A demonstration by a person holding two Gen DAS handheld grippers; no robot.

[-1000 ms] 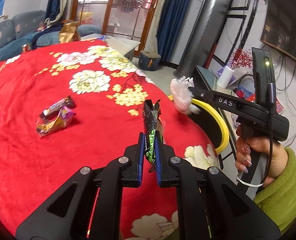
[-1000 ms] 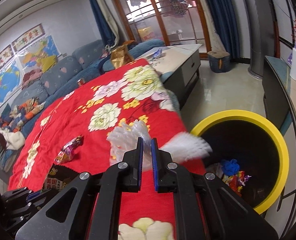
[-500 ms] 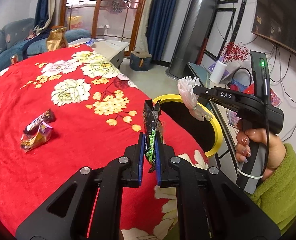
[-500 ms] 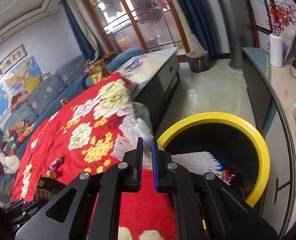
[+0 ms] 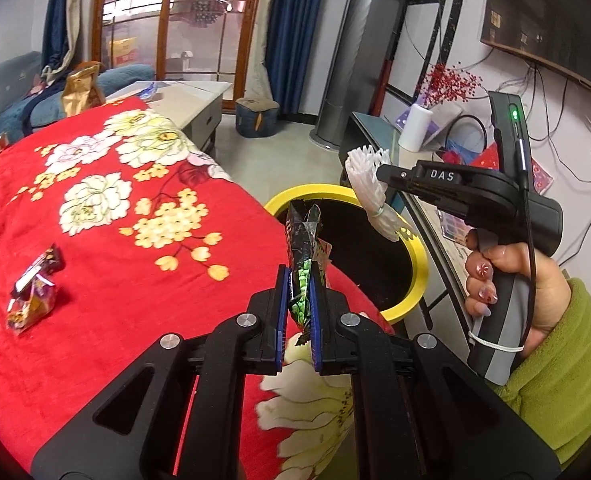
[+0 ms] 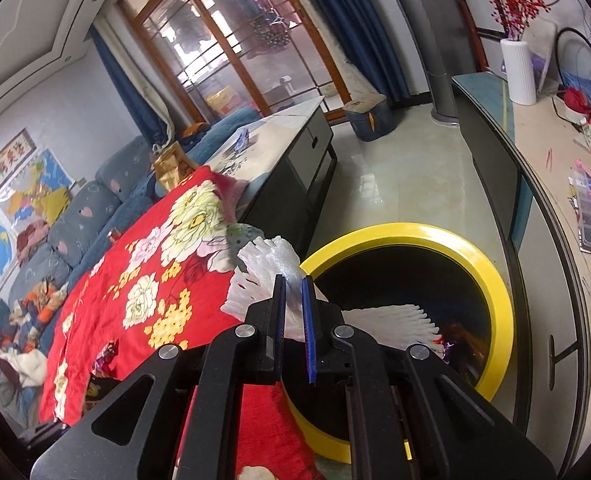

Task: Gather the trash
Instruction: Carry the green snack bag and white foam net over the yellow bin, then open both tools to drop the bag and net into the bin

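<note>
Yellow-rimmed bin (image 6: 491, 280) holds some trash; left gripper (image 5: 299, 312) pinches green wrapper (image 5: 304, 248), right gripper (image 6: 293, 312) pinches foam net (image 6: 271, 264), two wrappers (image 5: 33, 288) remain on the red cloth (image 5: 107, 272).

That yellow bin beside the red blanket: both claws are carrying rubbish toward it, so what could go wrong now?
The green snack wrapper in the left gripper hangs near the yellow bin rim's blanket side; released now, it might land on the red blanket. The white foam netting in the right gripper is light and springy, so it could catch on the rim.
</note>
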